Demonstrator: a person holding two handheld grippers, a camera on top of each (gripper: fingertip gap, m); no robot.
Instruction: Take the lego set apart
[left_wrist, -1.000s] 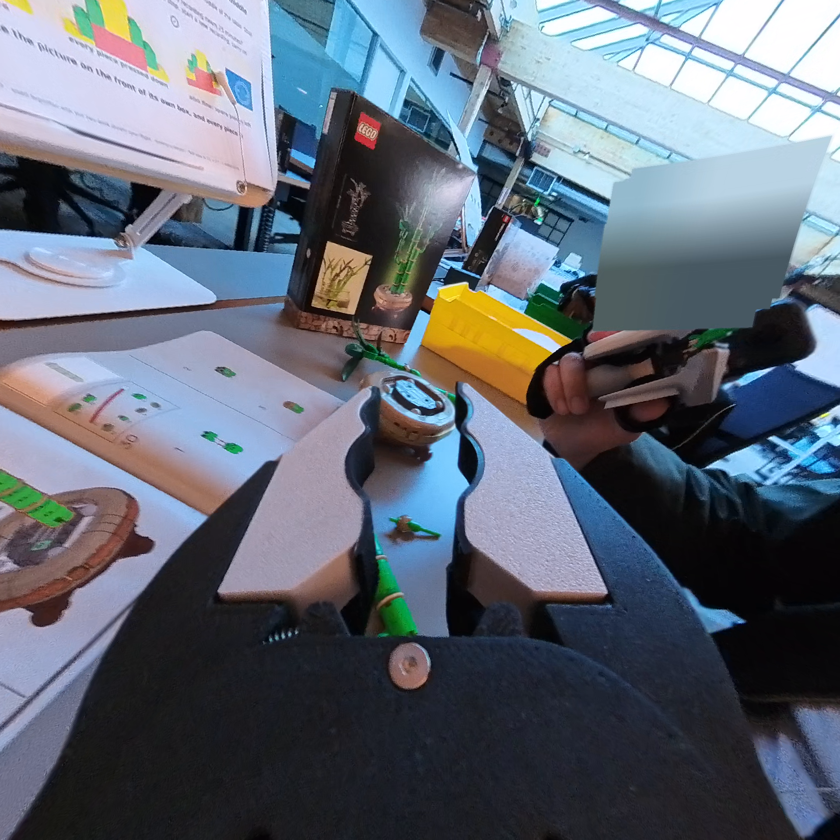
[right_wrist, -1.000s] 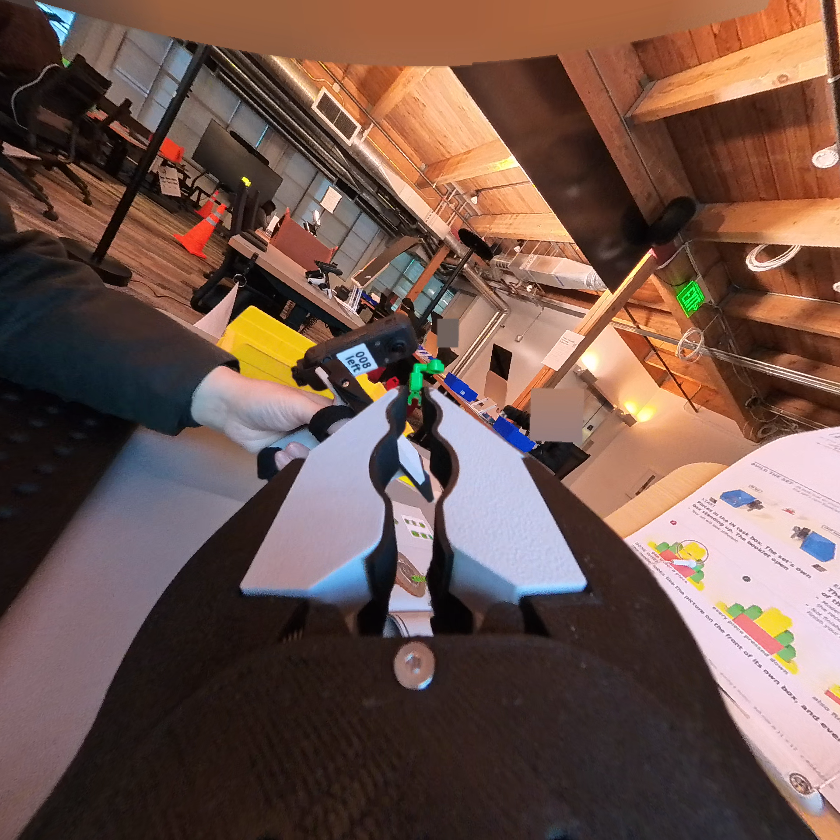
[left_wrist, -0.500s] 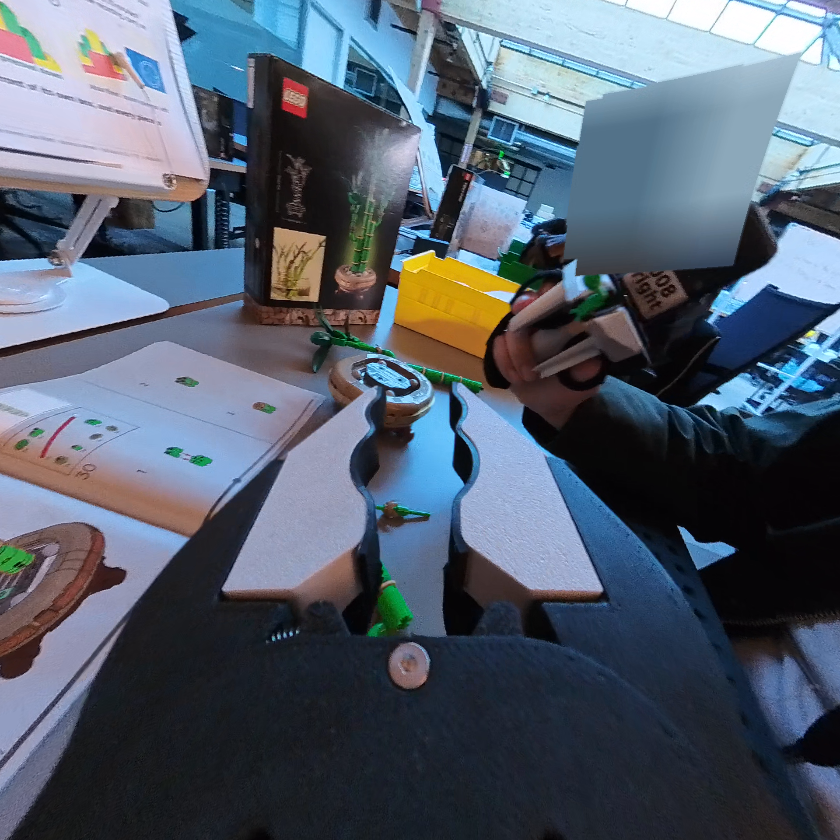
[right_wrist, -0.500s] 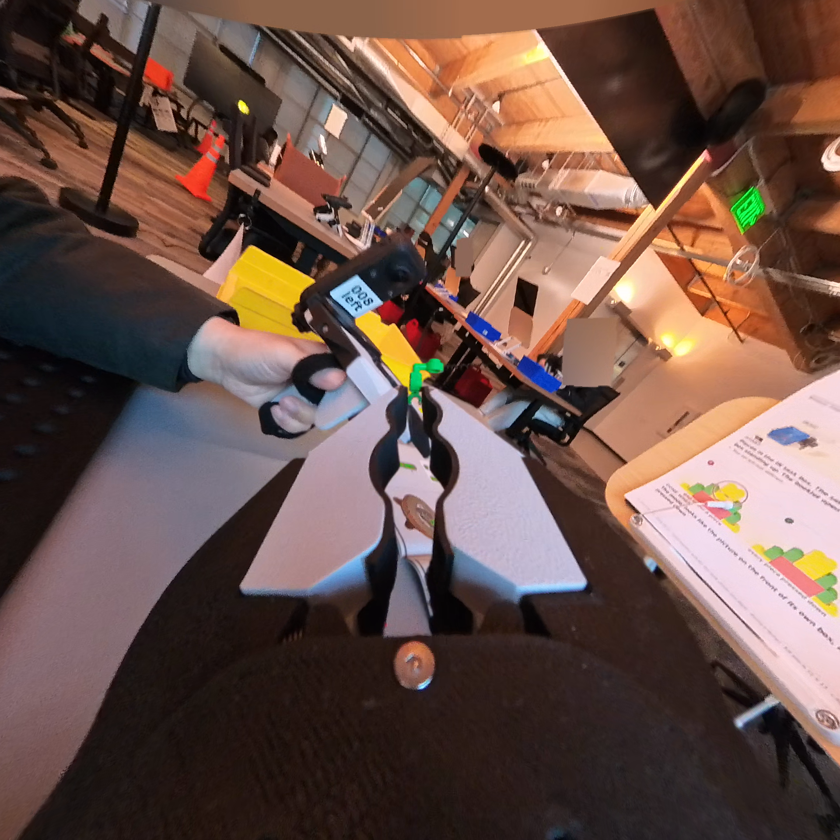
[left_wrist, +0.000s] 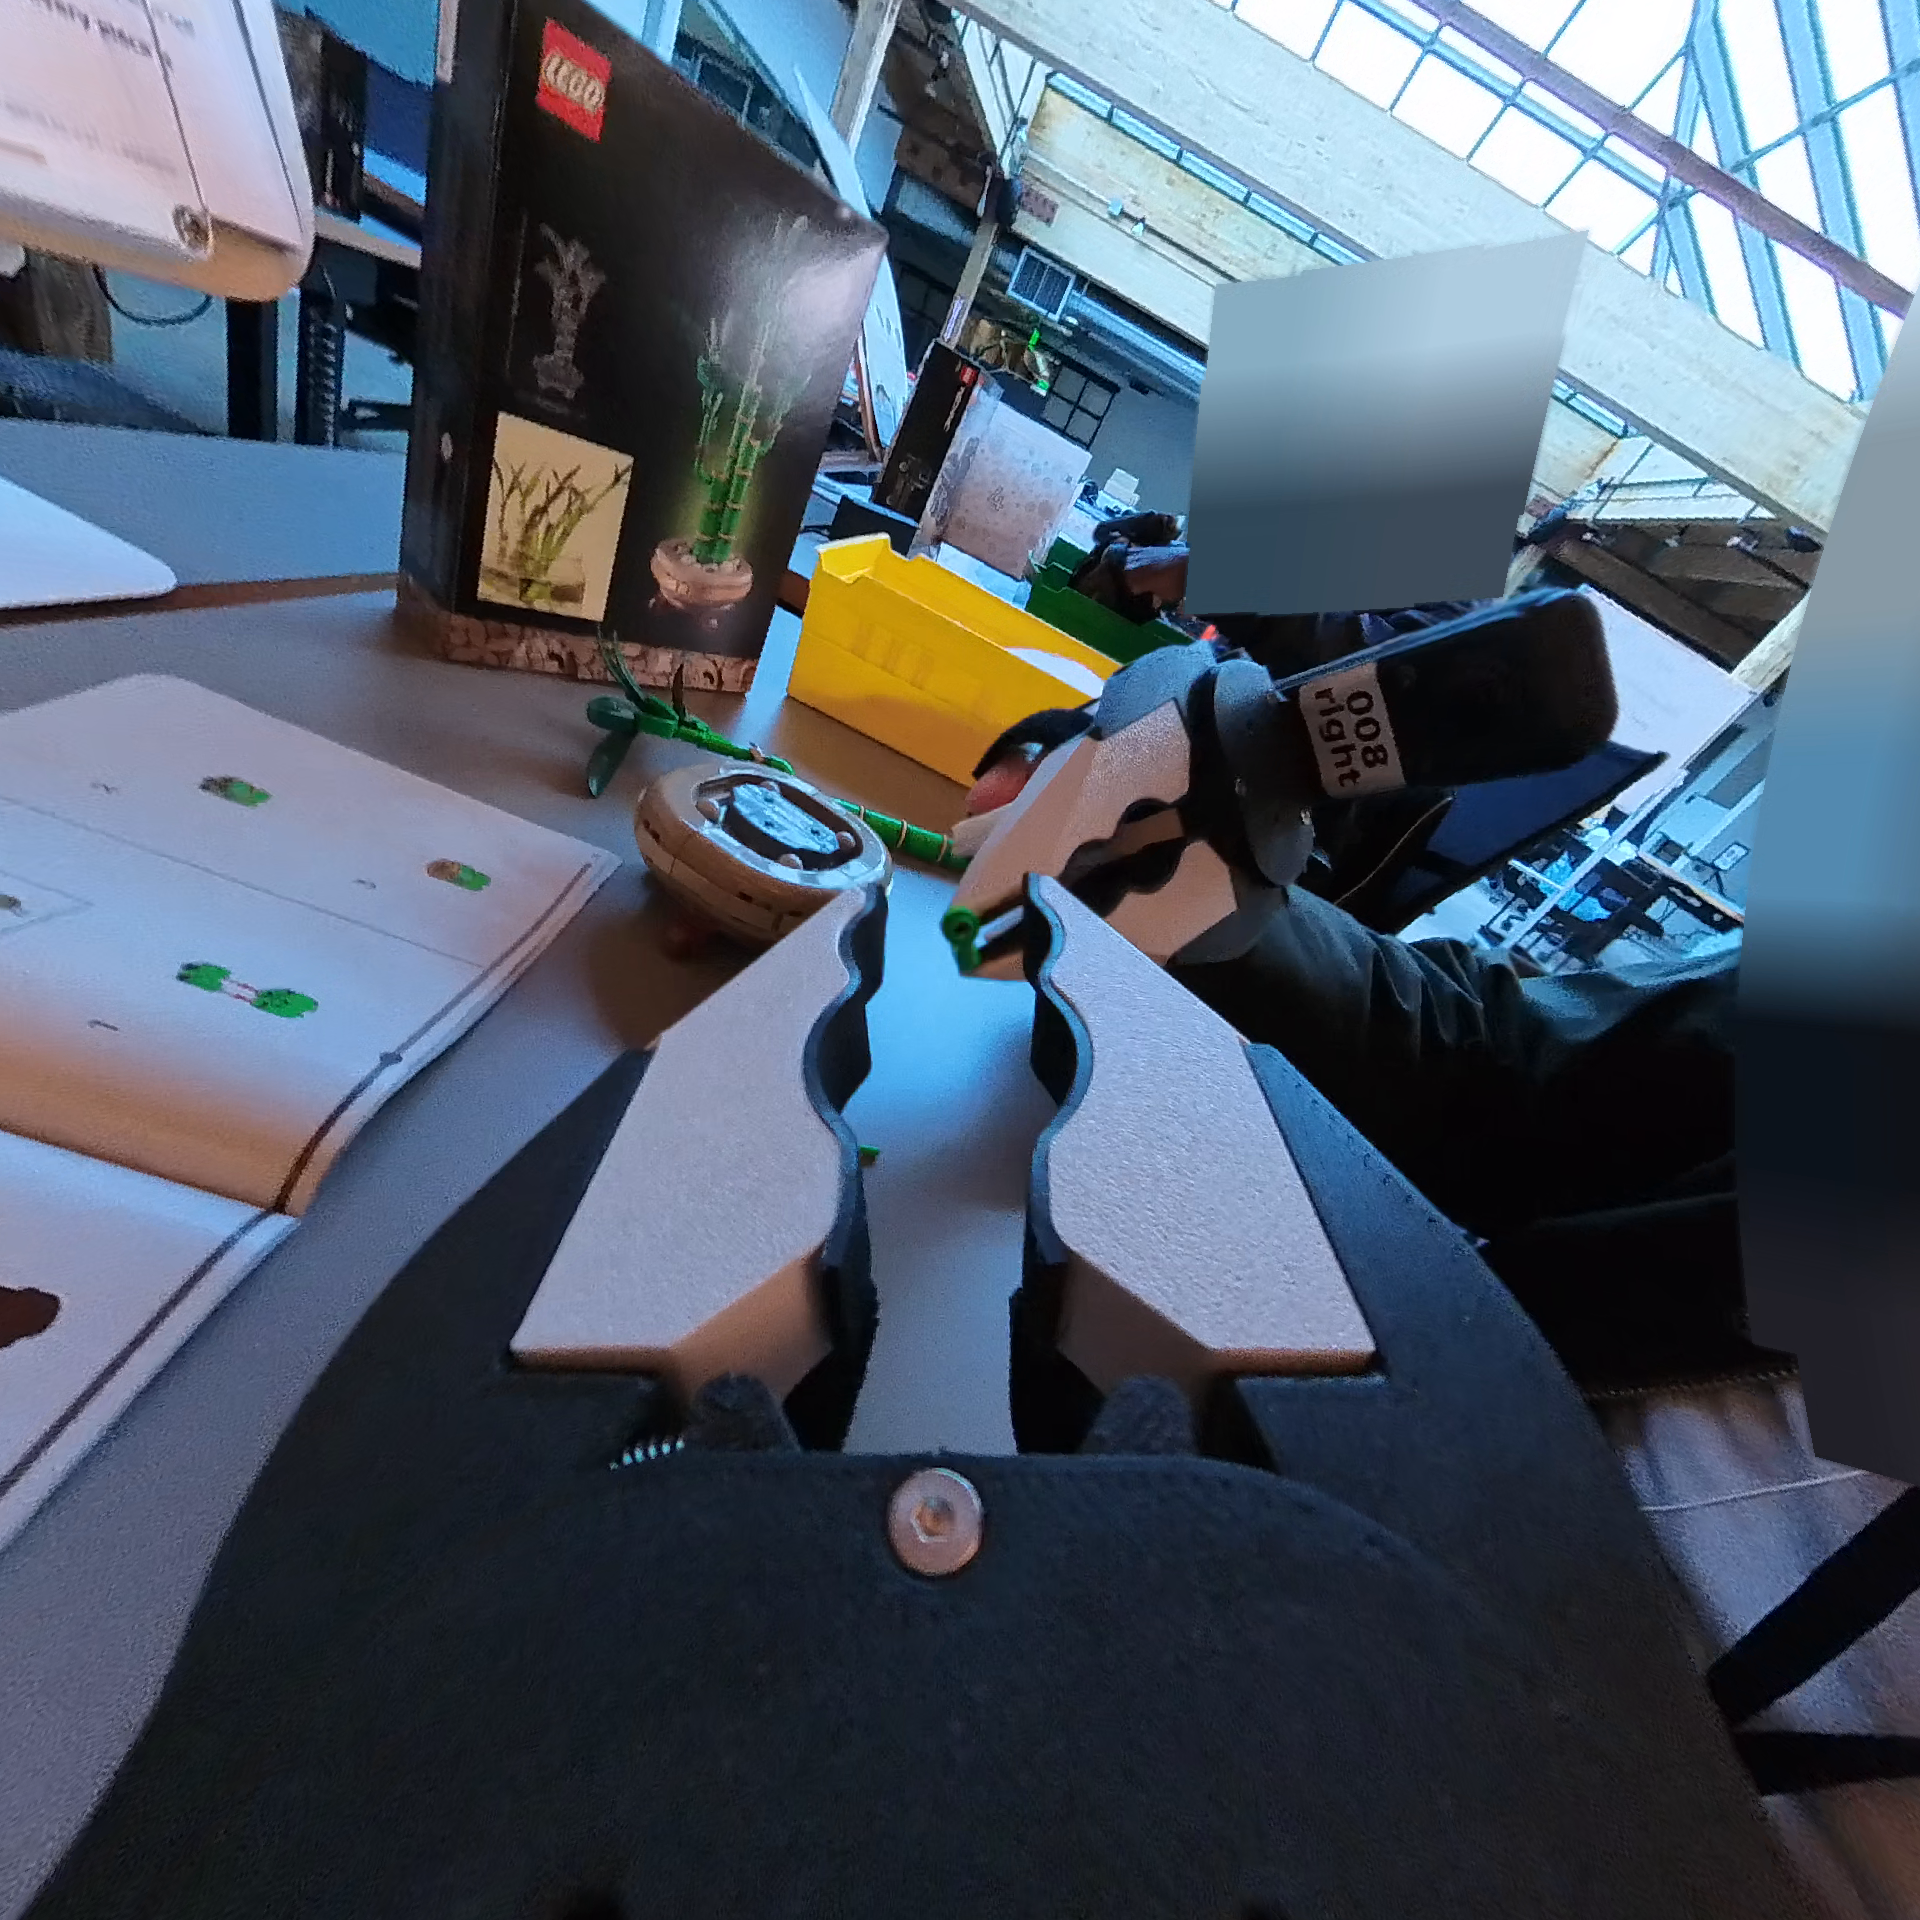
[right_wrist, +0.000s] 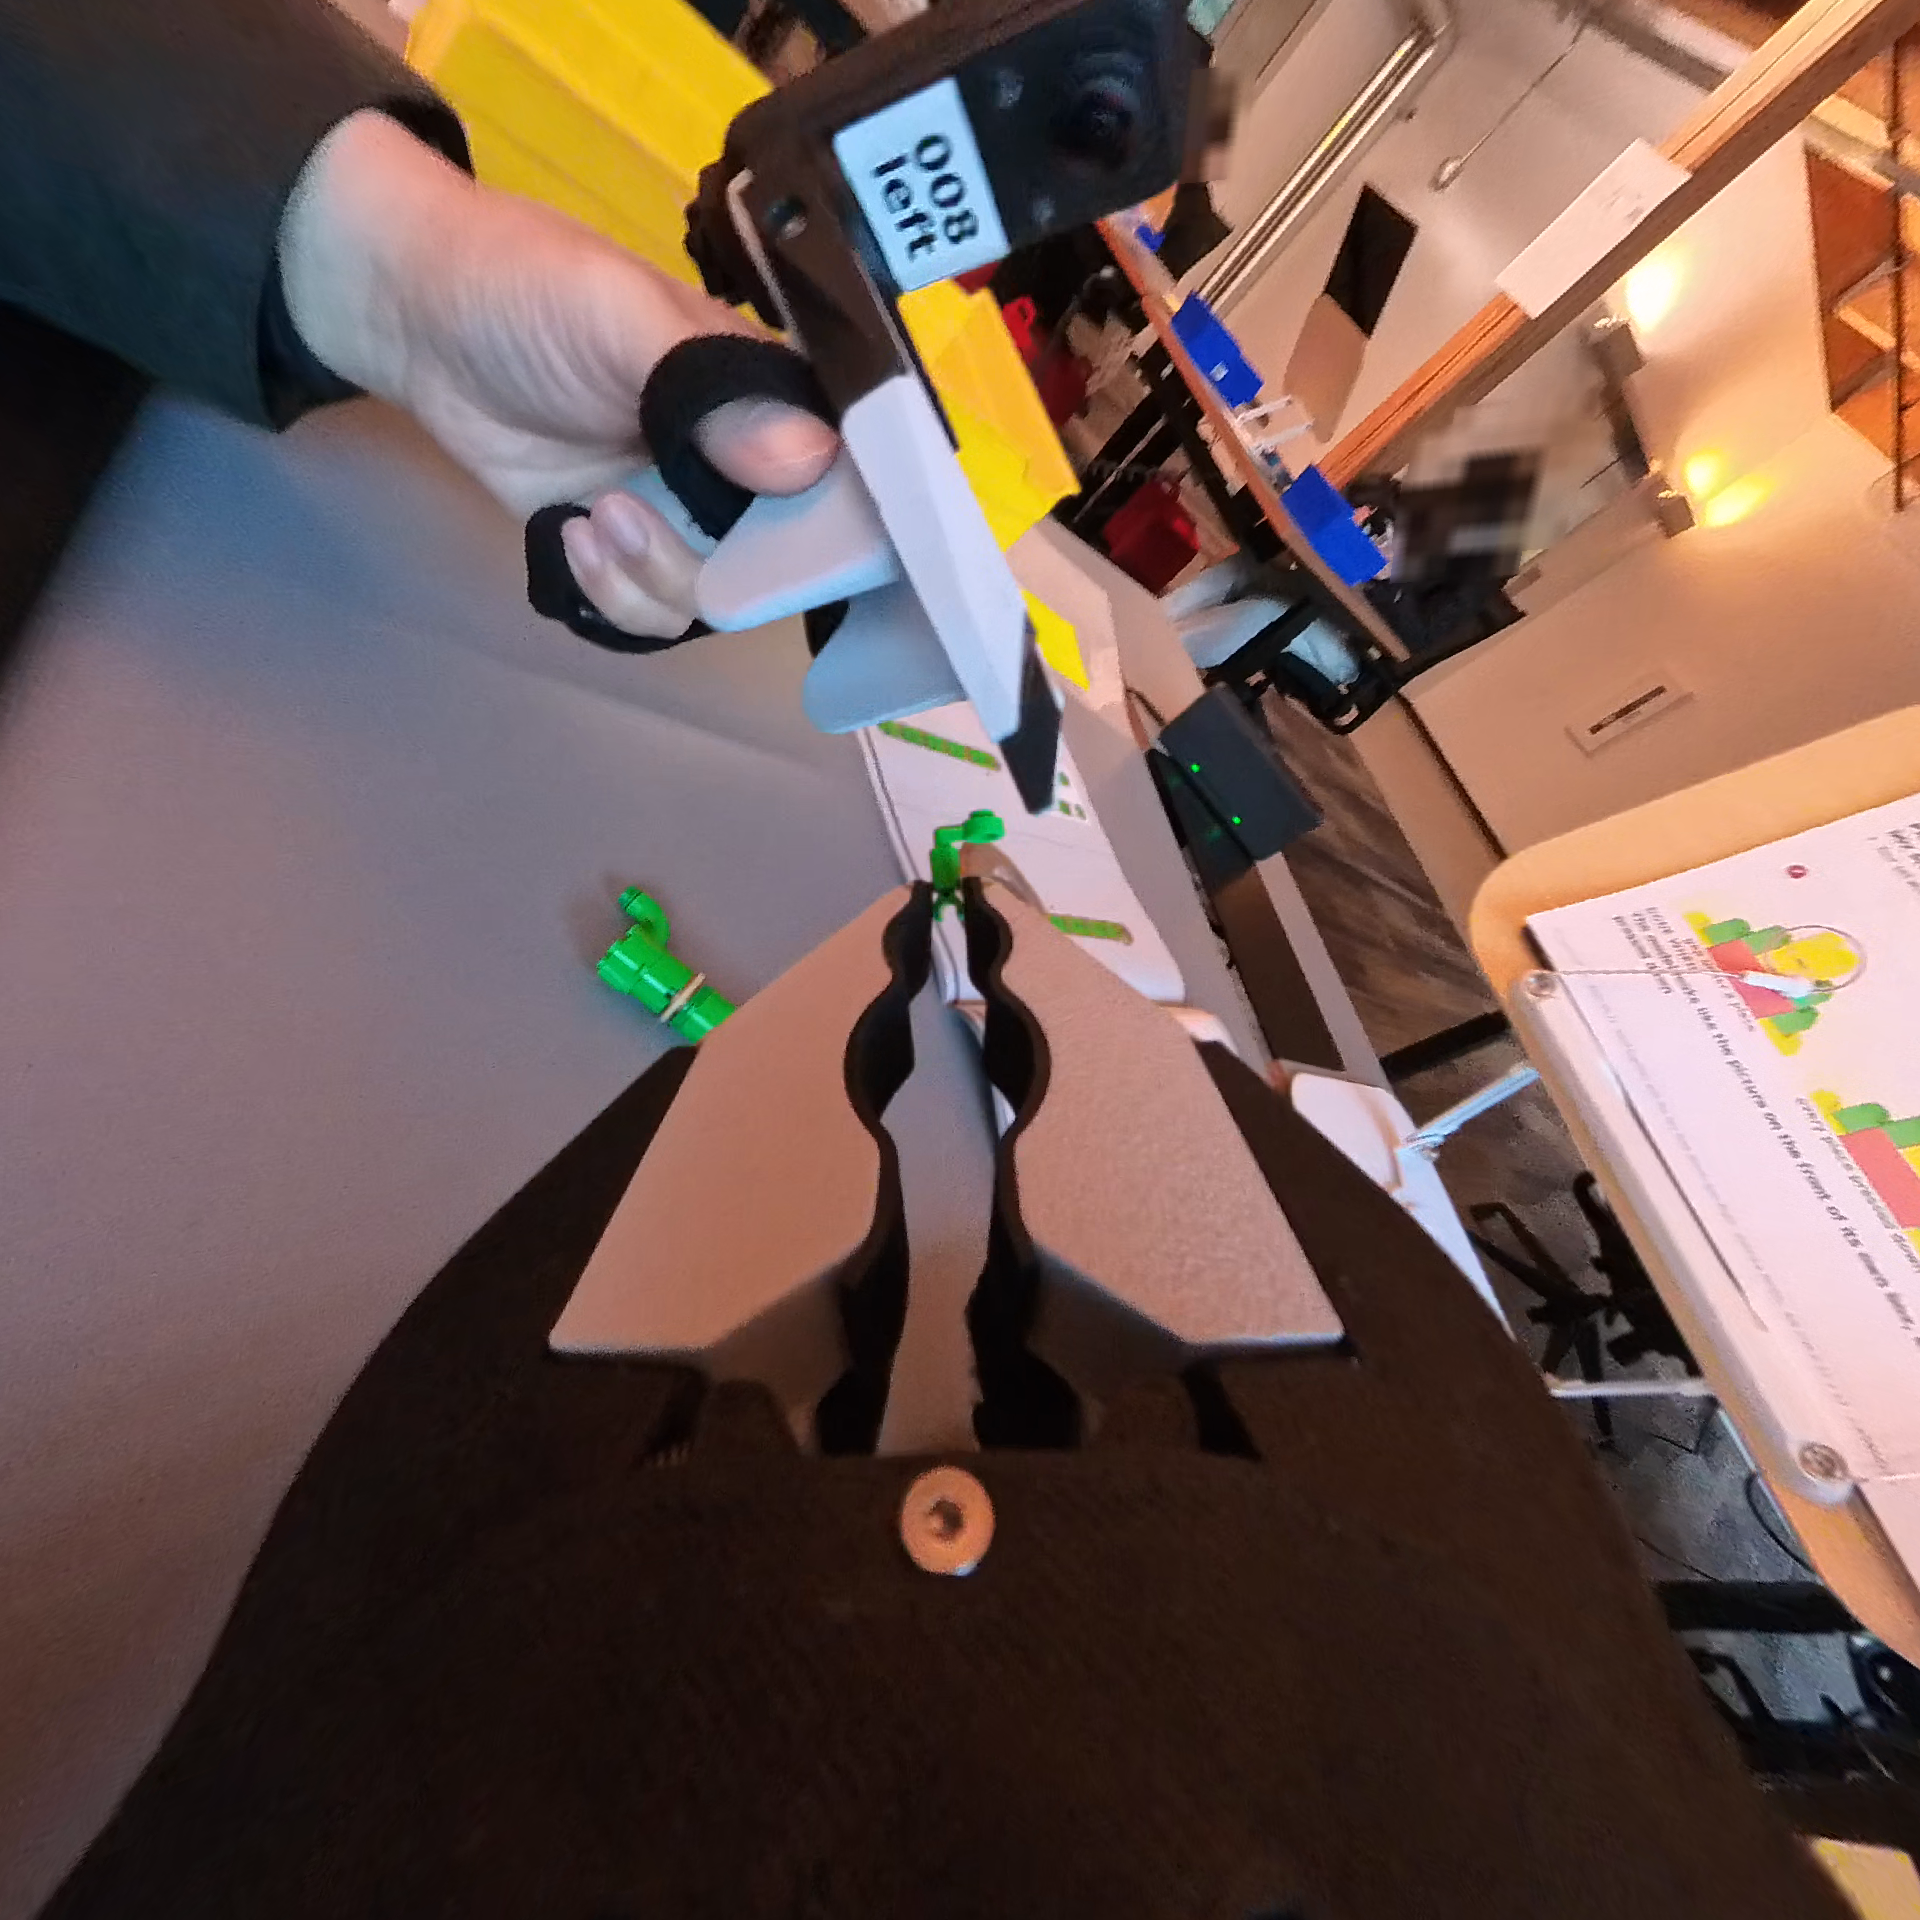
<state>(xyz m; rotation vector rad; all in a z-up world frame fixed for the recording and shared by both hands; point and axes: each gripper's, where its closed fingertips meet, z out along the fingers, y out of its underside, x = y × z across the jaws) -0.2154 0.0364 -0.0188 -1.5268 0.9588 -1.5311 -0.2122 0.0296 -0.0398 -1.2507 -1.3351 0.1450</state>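
1. The left gripper (left_wrist: 951, 925) has its jaws spread with nothing between them, only bare table (left_wrist: 935, 1278) showing through the gap. The right gripper (right_wrist: 943, 894) is pinched nearly closed at the tips on a small green stem piece (right_wrist: 954, 857), which sticks out past the fingertips.

2. Taking the round tan base (left_wrist: 764, 852) as the landmark: the open instruction booklet (left_wrist: 260, 904) lies to its left, and the set's dark box (left_wrist: 623, 395) stands upright behind it.

3. A leafy green stalk (left_wrist: 665, 722) lies on the table just behind the base, between it and the box. A short green bamboo segment (right_wrist: 655, 977) lies loose on the table in the right wrist view.

4. The pieces look light, hard and smooth. The thin stem seems likely to twist or slip in a pinch; gripping across its thicker joint seems safer. I judge the base best held by its rim while parts are pulled off.

5. Right of the base, farther back, sits a yellow bin (left_wrist: 935, 665). Something pale shows inside it; what it is cannot be made out.
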